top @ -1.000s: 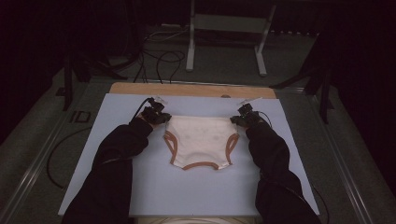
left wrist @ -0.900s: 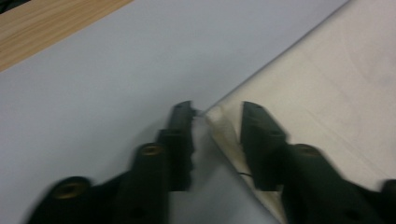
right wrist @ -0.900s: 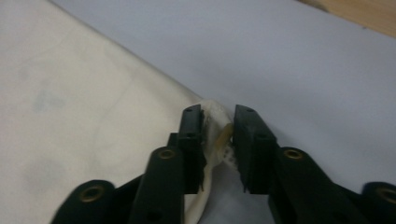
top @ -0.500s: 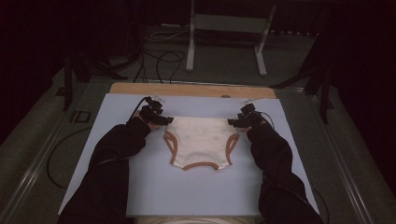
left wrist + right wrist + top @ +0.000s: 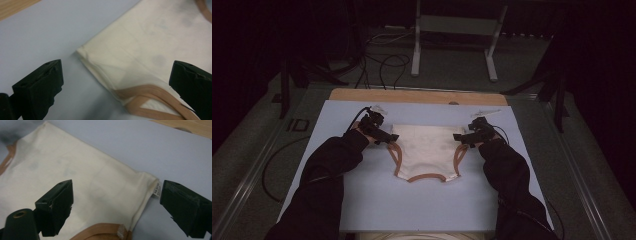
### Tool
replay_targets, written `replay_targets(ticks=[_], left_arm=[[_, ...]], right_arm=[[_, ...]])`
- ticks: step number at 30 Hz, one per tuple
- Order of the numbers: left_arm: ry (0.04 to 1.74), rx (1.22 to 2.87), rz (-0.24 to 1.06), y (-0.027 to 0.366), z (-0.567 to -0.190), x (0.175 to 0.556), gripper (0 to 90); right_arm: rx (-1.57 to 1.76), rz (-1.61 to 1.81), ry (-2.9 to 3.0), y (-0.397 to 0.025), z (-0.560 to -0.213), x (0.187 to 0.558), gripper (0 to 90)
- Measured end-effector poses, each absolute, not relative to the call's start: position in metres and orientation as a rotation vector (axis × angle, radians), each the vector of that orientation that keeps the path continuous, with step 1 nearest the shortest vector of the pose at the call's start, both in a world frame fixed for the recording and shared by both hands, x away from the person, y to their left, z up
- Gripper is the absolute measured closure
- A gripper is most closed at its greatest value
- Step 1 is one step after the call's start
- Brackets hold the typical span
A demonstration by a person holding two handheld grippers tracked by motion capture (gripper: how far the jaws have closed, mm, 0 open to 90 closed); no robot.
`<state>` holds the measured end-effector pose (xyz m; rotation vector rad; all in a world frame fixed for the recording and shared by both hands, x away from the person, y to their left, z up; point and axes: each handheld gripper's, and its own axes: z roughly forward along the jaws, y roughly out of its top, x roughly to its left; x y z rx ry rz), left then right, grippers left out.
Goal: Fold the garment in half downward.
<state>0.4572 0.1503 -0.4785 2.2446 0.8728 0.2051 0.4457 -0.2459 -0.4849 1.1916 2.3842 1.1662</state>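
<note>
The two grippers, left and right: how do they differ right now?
The left gripper sits at the cream garment's left corner; the right gripper sits at its right corner. A small label shows by the right gripper's corner, none by the left gripper's. Both stand open, jaws straddling a corner.

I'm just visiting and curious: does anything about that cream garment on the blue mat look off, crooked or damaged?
Nothing serious. The cream garment lies flat and fairly square on the blue mat. Faint grey smudges mark the fabric, and a small white label pokes out at one corner. Both tools, left and right, are open beside its upper corners.
</note>
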Motion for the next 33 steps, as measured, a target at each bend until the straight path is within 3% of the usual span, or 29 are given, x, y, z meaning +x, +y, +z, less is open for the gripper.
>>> replay_targets(ticks=[33], left_arm=[[0.546, 2.162, 0.256, 0.144, -0.448, 0.364, 0.0]], right_arm=[[0.986, 1.253, 2.397, -0.216, -0.448, 0.418, 10.3]])
